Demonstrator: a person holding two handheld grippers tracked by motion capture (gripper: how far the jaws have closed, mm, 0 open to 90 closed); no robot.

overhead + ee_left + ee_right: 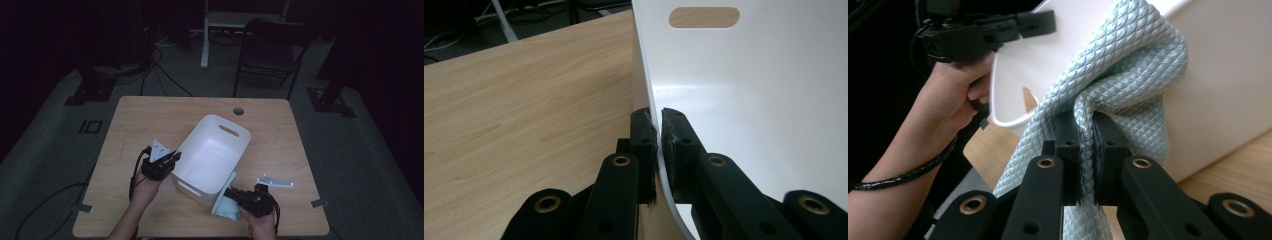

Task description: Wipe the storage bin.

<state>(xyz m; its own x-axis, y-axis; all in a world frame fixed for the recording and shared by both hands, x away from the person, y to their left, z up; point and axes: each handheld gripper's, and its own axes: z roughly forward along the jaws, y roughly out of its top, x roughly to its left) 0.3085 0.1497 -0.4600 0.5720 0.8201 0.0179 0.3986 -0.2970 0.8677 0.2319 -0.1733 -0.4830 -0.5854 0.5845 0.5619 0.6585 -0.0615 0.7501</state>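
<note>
Taking the white bin (212, 152) as landmark: at its left rim the left gripper (171, 159) is clenched on the bin's wall (655, 107), one jaw outside and one inside, and in its own view the bin's floor and near corner are cut off by the frame. At the bin's near right corner the right gripper (231, 192) grasps a bunched pale blue quilted cloth (1128, 75) against the outer wall. Bare table (150, 117) lies left, behind and right of the bin.
</note>
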